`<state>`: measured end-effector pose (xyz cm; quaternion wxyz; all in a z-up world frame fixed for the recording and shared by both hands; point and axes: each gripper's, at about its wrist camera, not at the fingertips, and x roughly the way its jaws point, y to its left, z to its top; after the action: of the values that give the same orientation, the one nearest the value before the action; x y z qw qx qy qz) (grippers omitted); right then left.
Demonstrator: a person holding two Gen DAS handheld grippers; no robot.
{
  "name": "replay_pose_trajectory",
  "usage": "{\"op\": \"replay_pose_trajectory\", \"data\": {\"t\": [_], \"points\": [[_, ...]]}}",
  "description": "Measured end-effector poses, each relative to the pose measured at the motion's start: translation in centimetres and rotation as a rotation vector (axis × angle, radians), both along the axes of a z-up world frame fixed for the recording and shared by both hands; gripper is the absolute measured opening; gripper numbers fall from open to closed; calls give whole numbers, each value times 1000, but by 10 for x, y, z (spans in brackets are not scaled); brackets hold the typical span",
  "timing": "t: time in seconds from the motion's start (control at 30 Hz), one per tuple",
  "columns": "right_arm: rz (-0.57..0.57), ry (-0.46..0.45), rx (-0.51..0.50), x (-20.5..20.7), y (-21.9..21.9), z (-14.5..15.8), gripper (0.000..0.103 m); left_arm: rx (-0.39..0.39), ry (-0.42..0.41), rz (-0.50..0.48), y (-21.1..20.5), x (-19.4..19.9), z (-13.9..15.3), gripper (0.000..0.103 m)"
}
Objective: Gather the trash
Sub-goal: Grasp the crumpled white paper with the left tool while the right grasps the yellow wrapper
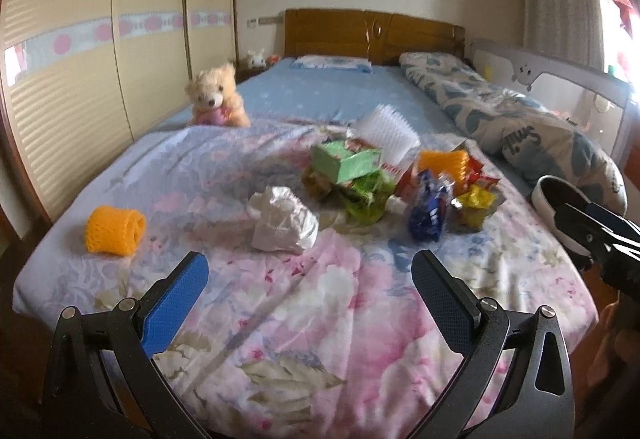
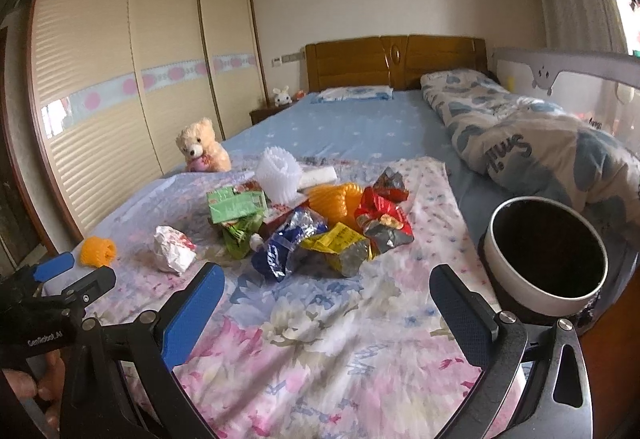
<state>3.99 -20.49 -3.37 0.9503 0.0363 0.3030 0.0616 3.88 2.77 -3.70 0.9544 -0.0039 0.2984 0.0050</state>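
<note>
A heap of trash lies on the floral quilt (image 1: 320, 319): a crumpled white bag (image 1: 282, 219) (image 2: 173, 248), a green carton (image 1: 346, 161) (image 2: 236, 203), a blue wrapper (image 1: 429, 207) (image 2: 282, 249), yellow and red wrappers (image 2: 384, 225), orange foam nets (image 1: 115, 230) (image 2: 97, 251) and a white foam net (image 2: 277, 173). A white-rimmed trash bin (image 2: 546, 255) stands at the bed's right edge. My left gripper (image 1: 310, 289) is open and empty, just short of the white bag. My right gripper (image 2: 326, 303) is open and empty, in front of the blue wrapper.
A teddy bear (image 1: 216, 97) sits on the bed's left side. A rolled patterned duvet (image 1: 520, 119) lies along the right. A wardrobe (image 1: 100, 59) lines the left wall. The wooden headboard (image 2: 396, 67) is far back. A bed rail (image 2: 580, 75) stands at right.
</note>
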Motion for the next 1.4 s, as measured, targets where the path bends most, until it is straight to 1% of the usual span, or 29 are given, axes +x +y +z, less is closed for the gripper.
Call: {"op": "replay_pose_trajectory", "data": {"t": [0.17, 0.43, 0.6, 0.7, 0.77, 0.8, 0.83, 0.87, 0.93, 0.97, 1.0, 1.03, 1.07, 1.13, 1.2, 1.23, 1.27, 1.4], "points": [[8, 53, 7, 24, -3, -14, 103, 12, 56, 19, 6, 27, -15, 103], [-12, 148, 31, 73, -14, -40, 102, 18, 142, 60, 20, 75, -35, 103], [-7, 202, 36, 101, -17, -54, 102, 5, 198, 75, 31, 104, -47, 103], [2, 229, 46, 115, -18, -63, 102, -14, 222, 78, 34, 114, -53, 103], [11, 249, 50, 123, -17, -69, 99, -32, 237, 72, 35, 119, -56, 100], [15, 258, 53, 126, -17, -71, 93, -36, 243, 69, 36, 121, -58, 96], [21, 270, 61, 129, -16, -74, 84, -40, 249, 64, 35, 123, -59, 89], [27, 284, 74, 131, -16, -76, 81, -46, 255, 58, 36, 126, -61, 85], [33, 304, 104, 133, -17, -80, 64, -69, 274, 38, 35, 129, -64, 59], [35, 307, 112, 134, -17, -80, 59, -79, 281, 30, 33, 131, -65, 58], [38, 311, 121, 133, -18, -81, 47, -74, 276, 31, 32, 130, -65, 56], [42, 316, 131, 132, -18, -81, 36, -69, 268, 24, 30, 128, -64, 50], [47, 320, 143, 131, -18, -81, 33, -71, 269, 11, 28, 127, -64, 47], [55, 320, 157, 127, -18, -81, 31, -76, 269, -10, 21, 123, -63, 40], [63, 317, 165, 121, -18, -79, 30, -71, 261, -33, 14, 116, -59, 38], [64, 315, 166, 119, -18, -79, 7, -71, 256, -48, 9, 111, -57, 38], [65, 319, 164, 116, -17, -78, 4, -73, 252, -61, 5, 108, -55, 38], [55, 317, 167, 105, -23, -75, 4, -80, 226, -114, -11, 95, -45, 37]]}}
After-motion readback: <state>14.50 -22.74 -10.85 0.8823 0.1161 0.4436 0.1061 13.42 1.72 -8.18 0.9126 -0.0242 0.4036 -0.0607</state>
